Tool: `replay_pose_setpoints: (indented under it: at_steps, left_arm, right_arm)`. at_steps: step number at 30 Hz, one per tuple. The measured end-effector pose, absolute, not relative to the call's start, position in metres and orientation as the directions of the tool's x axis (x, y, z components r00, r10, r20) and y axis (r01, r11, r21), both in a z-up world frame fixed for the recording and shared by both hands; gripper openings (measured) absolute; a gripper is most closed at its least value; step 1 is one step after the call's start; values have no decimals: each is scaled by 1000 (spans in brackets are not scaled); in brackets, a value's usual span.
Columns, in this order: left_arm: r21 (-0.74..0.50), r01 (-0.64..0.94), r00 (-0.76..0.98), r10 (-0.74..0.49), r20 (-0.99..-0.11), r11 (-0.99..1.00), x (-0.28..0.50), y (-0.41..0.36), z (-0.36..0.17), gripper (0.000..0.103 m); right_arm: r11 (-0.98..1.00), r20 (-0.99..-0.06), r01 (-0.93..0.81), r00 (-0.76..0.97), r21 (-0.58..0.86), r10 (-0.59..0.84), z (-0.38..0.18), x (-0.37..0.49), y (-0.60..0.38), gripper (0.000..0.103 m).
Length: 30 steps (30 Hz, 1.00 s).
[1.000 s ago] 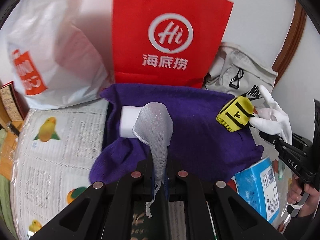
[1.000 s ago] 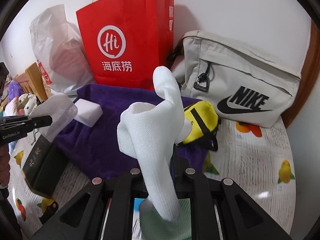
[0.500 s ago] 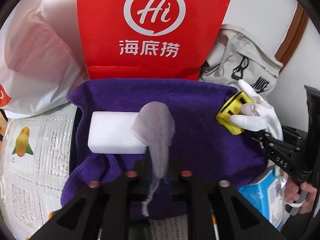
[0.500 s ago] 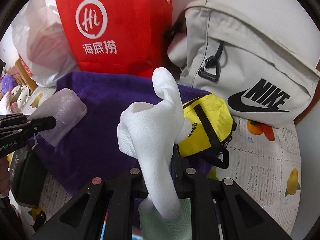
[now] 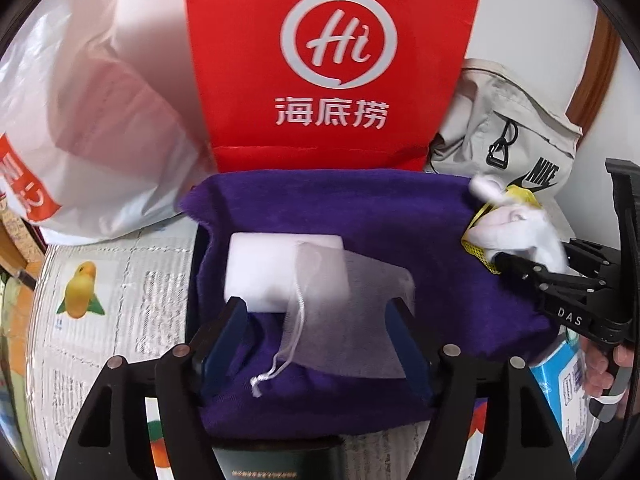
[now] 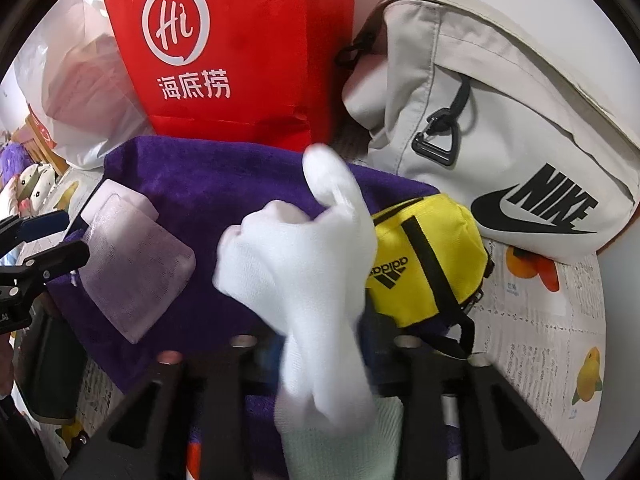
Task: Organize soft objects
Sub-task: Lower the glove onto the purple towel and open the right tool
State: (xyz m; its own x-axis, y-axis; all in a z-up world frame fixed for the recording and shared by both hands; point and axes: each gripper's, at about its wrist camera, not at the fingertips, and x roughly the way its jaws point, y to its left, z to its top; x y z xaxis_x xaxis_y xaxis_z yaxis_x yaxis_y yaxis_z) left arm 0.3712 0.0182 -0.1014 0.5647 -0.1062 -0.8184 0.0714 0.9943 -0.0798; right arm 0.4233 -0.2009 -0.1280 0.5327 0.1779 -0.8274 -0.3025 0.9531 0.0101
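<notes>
Mesh pouch (image 5: pixel 348 312), lower centre, lies loose on the purple towel (image 5: pixel 400 216) between the just-opened, parted left gripper (image 5: pixel 320 332) jaws. White glove (image 6: pixel 304 264) drops from the spreading right gripper (image 6: pixel 320 344); withdraw straight back, avoiding snags. Sponge (image 5: pixel 260 268) beyond.

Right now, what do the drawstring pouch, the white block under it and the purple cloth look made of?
Drawstring pouch: thin sheer mesh, probably synthetic; the block shows through it.
White block: likely foam sponge; matte, uniform, soft-edged.
Purple cloth: plush fabric, perhaps fleece or towelling; fuzzy nap, no sheen.
</notes>
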Motion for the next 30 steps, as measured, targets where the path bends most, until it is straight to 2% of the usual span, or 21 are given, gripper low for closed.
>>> replay_pose_setpoints:
  at_steps: [3,7,12,19,26,30]
  left_arm:
    - [-91,65,566,-111,-817,994,365,25,-99,71]
    - [-88,52,570,-102,-815,995,357,31,-96,71]
    - [-117,44,580,-121,-806,992,346,38,-89,71]
    - [-126,31,601,-119,-790,992,324,45,-79,71]
    - [-122,29,638,-112,-762,992,294,47,-68,71]
    - [-154,35,644,-140,-752,987,276,53,-63,71]
  right_arm:
    - [953,-819,-304,544,8,181,-125,421,-196,68]
    - [949,-814,-315,548,10,190,-121,413,-193,72]
    - [947,-785,-319,575,43,229,-109,397,-200,88]
    - [951,-750,-278,599,134,281,-88,385,-216,92]
    - [959,-705,-268,664,89,251,-69,353,-217,92]
    - [960,-707,-257,658,112,259,-67,335,-229,91]
